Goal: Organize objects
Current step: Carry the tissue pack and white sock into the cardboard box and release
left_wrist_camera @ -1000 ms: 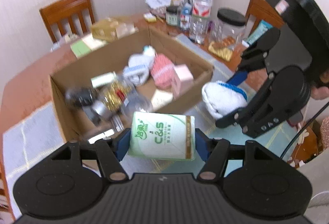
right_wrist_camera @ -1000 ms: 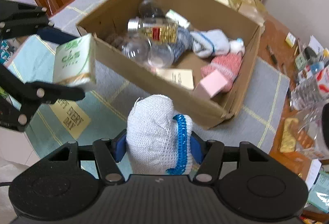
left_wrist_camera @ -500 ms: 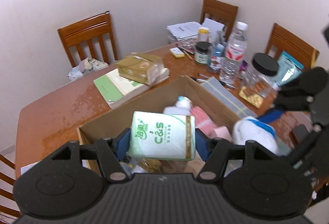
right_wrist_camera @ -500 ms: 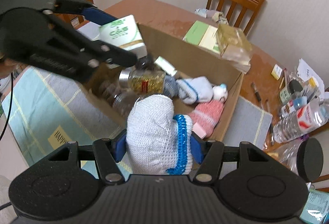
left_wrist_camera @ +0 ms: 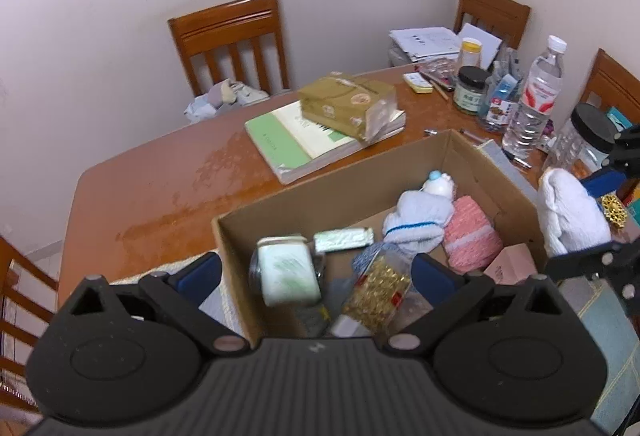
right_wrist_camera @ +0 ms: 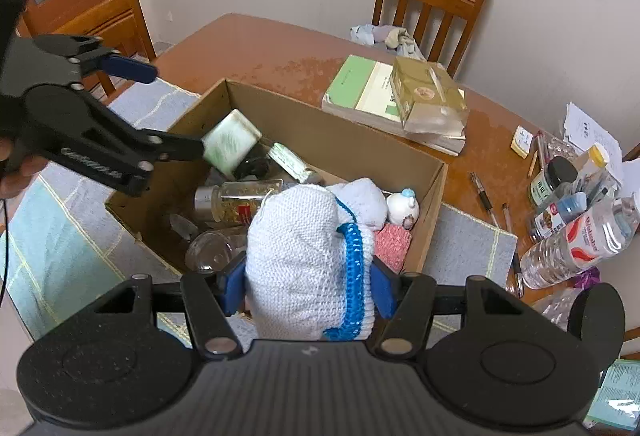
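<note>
My left gripper [left_wrist_camera: 316,272] is open above the near left part of the cardboard box [left_wrist_camera: 360,172]. The green and white tissue pack [left_wrist_camera: 289,270] is blurred between its jaws, free of the pads, over the box's contents. In the right wrist view the pack [right_wrist_camera: 231,141] is in the air beside the left gripper [right_wrist_camera: 170,112], over the box [right_wrist_camera: 332,140]. My right gripper [right_wrist_camera: 307,282] is shut on a white knit item with blue trim [right_wrist_camera: 304,256], held at the box's near edge. It also shows in the left wrist view [left_wrist_camera: 568,214].
The box holds a gold-filled bottle [right_wrist_camera: 240,198], glass jars, a blue sock [left_wrist_camera: 420,216], a pink knit piece [left_wrist_camera: 472,236] and a small figurine [right_wrist_camera: 404,206]. Books and a gold tissue pack [left_wrist_camera: 348,108] lie behind it. Bottles and jars [left_wrist_camera: 532,104] crowd the right. Chairs surround the table.
My left gripper has opened and let go of the tissue pack, which is dropping into the box. My right gripper has carried the white knit item closer over the box's near edge.
</note>
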Demonstrator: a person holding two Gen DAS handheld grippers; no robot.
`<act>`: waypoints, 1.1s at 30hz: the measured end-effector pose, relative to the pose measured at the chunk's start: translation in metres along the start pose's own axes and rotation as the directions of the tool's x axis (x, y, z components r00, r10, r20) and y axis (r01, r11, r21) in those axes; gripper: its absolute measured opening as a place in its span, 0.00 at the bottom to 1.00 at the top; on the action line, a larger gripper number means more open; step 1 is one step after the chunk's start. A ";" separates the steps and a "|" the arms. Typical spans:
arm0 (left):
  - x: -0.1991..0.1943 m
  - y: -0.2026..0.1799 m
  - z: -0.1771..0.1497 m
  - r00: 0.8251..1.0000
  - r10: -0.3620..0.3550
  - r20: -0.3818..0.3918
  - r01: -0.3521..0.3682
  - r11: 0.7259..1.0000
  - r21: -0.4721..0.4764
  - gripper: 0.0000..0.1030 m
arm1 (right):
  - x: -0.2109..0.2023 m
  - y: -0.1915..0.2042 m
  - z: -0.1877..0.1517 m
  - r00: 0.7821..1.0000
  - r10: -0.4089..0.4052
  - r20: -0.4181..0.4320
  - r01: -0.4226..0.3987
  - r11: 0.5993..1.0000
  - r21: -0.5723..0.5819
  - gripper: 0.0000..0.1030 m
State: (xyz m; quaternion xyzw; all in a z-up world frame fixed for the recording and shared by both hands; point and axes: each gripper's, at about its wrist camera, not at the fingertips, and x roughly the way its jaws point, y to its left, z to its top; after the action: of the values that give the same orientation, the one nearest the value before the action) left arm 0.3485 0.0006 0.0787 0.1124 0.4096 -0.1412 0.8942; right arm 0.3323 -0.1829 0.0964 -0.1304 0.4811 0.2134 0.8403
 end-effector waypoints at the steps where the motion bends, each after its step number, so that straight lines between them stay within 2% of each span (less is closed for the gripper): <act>1: -0.001 0.000 -0.003 1.000 0.009 0.000 -0.009 1.000 -0.003 0.98 | 0.003 0.000 0.001 1.000 0.000 -0.005 0.000 1.000 -0.002 0.64; 5: -0.008 -0.010 -0.016 0.999 0.048 0.008 -0.049 0.998 0.040 0.98 | 0.017 0.001 0.003 0.999 0.000 -0.039 0.000 1.000 -0.010 0.64; 8: -0.016 -0.018 -0.026 0.999 0.039 0.019 -0.041 0.997 0.069 0.98 | 0.025 0.001 0.006 0.998 -0.001 -0.064 0.000 1.000 -0.015 0.64; 13: -0.025 -0.017 -0.035 1.000 0.014 0.021 -0.015 0.999 0.041 0.98 | 0.037 0.002 0.013 0.996 0.000 -0.088 -0.001 1.000 -0.017 0.64; 18: -0.033 -0.013 -0.045 0.999 0.023 0.023 -0.023 1.000 0.015 0.98 | 0.048 0.005 0.020 0.995 -0.013 -0.099 0.010 1.000 -0.029 0.64; 19: -0.034 -0.012 -0.048 0.999 0.022 0.024 -0.022 1.000 0.006 0.98 | 0.049 0.006 0.021 0.995 -0.019 -0.097 0.016 0.999 -0.034 0.66; 21: -0.034 -0.011 -0.052 0.999 0.027 0.020 -0.027 1.000 -0.001 0.98 | 0.052 0.008 0.023 0.995 -0.038 -0.089 0.035 0.999 -0.041 0.78; 22: -0.034 -0.011 -0.055 0.999 0.030 0.014 -0.030 1.000 -0.003 0.98 | 0.053 0.009 0.024 0.995 -0.049 -0.082 0.046 0.998 -0.040 0.89; 23: -0.033 -0.011 -0.056 0.999 0.031 0.009 -0.031 1.000 -0.006 0.98 | 0.053 0.009 0.025 0.996 -0.051 -0.074 0.048 0.998 -0.041 0.93; 28: -0.034 -0.009 -0.062 1.000 0.030 0.005 -0.030 0.999 -0.026 0.98 | 0.052 0.014 0.028 0.996 -0.056 -0.074 0.052 0.997 -0.054 0.94; 33: -0.038 -0.008 -0.063 0.999 0.037 0.024 -0.036 0.998 -0.046 0.98 | 0.049 0.013 0.029 0.994 -0.061 -0.094 0.059 0.998 -0.020 0.95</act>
State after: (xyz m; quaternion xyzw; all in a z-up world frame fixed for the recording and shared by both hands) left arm 0.2779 0.0191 0.0668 0.0976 0.3994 -0.1169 0.9040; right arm 0.3696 -0.1481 0.0688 -0.1620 0.5144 0.1858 0.8213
